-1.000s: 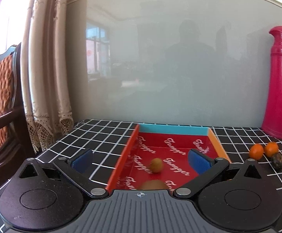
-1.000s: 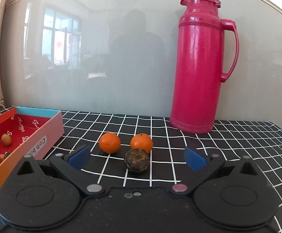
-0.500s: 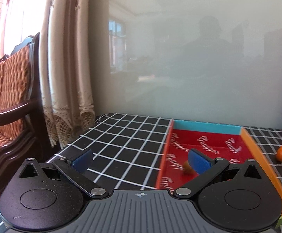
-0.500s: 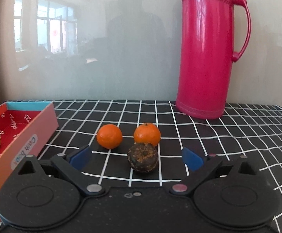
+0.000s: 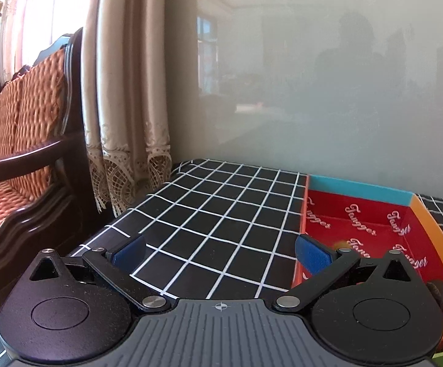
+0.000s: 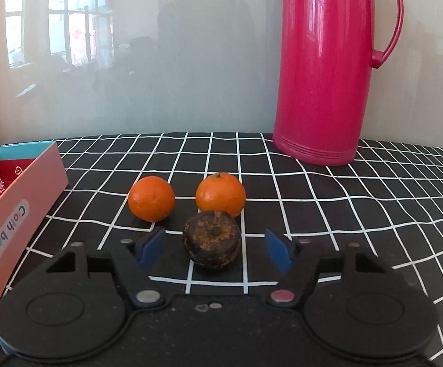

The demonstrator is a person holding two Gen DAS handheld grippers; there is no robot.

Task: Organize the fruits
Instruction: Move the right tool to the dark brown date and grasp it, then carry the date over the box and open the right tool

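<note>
Three fruits sit loose on the table (image 6: 313,202), on its black cloth with white grid lines: left orange (image 6: 151,198), right orange (image 6: 220,194), and a dark shrivelled fruit (image 6: 211,239) in front of them. Dark fruit touches or nearly touches the right orange; left orange sits just beside, apart from both.

Right gripper (image 6: 215,249): jaws closing, dark fruit sits between the blue fingers (image 6: 151,247), with a gap visible on both sides. Pads not pressing on it, so nothing grasped.

Red box (image 6: 23,202) is at the left edge of the right wrist view, pink outer wall with a "Coth book" label, well apart from the oranges. Pink thermos (image 6: 328,70) stands upright at the back right, near the wall.

Left gripper (image 5: 221,252): fingers spread wide, nothing between them, hanging over bare cloth. Its right finger (image 5: 311,255) overlaps the near left corner of the red box (image 5: 374,223). Box interior is red with script lettering, blue far wall, orange right wall. One small yellowish fruit (image 5: 341,243) inside, mostly hidden behind that finger. Something dark and round (image 5: 440,293) shows at the box's near right, partly hidden, can't tell what.

Curtain (image 5: 123,91) and a wooden chair with woven cushion (image 5: 23,122) stand left of the table.
</note>
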